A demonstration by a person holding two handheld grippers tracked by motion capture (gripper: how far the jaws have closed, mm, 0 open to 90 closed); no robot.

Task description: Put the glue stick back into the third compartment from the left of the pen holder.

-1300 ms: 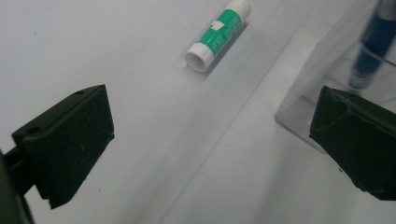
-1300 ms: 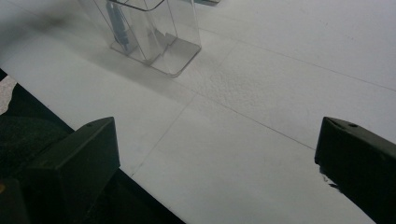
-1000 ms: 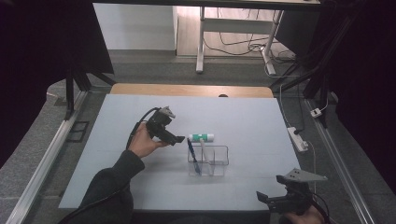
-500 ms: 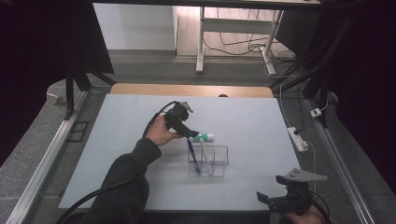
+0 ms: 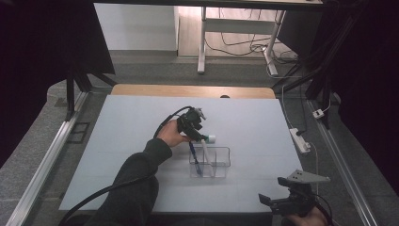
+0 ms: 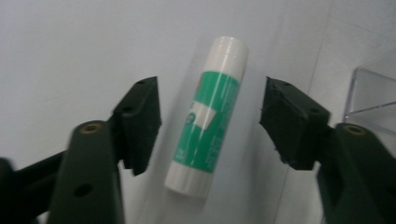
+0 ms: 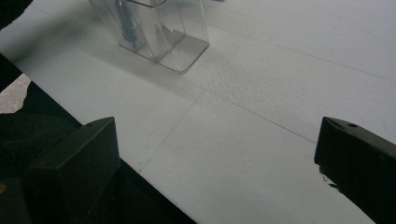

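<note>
White table surface carries all working items, referenced here to the clear organizer near its centre. Left gripper sits just behind the organizer, pointed down over a glue stick lying flat on the table; its jaws stand wide apart on either side of the stick, touching nothing. Inside the organizer, a blue pen and a white pen already stand upright. By this evidence, the glue stick is not yet grasped or stowed. Right gripper idles well in front of the organizer, jaws spread, empty.
</note>
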